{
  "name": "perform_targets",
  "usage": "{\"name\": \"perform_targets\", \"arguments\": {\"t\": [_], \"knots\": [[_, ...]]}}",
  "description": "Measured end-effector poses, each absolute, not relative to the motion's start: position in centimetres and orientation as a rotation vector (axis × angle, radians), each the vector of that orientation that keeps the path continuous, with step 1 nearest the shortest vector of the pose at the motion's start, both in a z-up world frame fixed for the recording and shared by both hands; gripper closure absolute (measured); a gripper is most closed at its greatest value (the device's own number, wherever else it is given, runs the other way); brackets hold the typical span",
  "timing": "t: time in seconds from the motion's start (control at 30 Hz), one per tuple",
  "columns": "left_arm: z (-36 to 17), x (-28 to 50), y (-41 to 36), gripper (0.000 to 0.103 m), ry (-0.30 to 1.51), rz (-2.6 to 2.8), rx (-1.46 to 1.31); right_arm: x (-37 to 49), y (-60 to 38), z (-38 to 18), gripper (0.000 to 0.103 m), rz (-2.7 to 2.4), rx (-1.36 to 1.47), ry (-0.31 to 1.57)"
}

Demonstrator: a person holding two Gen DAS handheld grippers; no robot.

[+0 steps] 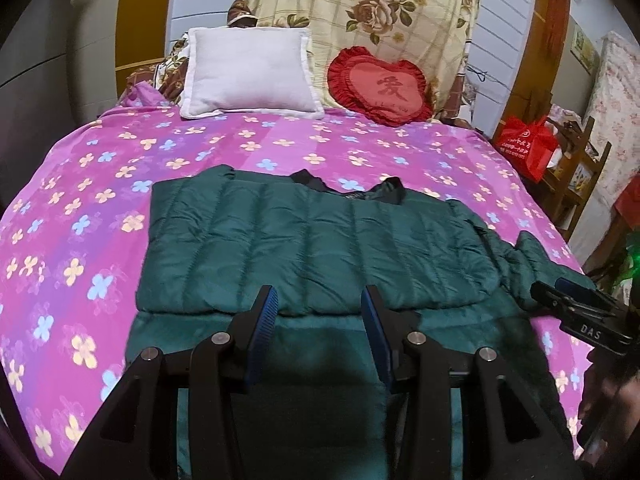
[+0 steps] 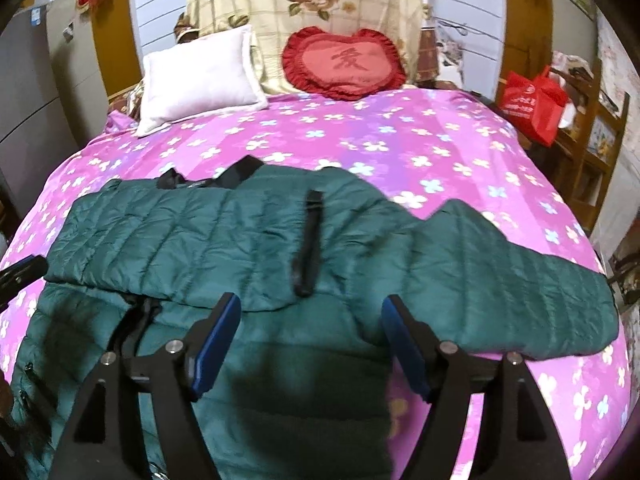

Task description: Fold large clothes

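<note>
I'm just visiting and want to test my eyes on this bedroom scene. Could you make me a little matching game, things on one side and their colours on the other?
Things:
1. quilted jacket
2. heart-shaped cushion
3. square pillow
4. bedspread

Colours:
A. white
B. pink with small flowers
C. dark green
D. red

Pairs: 1-C, 2-D, 3-A, 4-B

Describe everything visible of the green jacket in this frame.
The green jacket is a dark teal, quilted puffer with a slightly shiny shell and a black collar. It lies flat on the pink floral bedspread, one panel folded over the body, one sleeve stretched out to the right. Both grippers hover open above its near edge, not gripping.
</note>
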State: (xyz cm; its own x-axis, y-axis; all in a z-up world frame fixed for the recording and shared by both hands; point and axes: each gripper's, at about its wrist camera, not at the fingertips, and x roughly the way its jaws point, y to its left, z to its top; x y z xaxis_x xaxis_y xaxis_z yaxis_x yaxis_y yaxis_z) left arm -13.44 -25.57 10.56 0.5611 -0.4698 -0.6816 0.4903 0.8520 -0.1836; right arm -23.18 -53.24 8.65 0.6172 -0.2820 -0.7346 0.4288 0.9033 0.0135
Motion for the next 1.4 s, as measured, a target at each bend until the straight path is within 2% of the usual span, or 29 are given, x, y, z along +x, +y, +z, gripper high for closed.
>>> {"name": "perform_targets", "arguments": {"t": [1.4], "knots": [[8.7, -18.3, -26.1, 0.054, 0.863, -0.519, -0.019, -36.0, -76.8, 5.4, 0.022, -0.906, 0.323, 0.760]]}}
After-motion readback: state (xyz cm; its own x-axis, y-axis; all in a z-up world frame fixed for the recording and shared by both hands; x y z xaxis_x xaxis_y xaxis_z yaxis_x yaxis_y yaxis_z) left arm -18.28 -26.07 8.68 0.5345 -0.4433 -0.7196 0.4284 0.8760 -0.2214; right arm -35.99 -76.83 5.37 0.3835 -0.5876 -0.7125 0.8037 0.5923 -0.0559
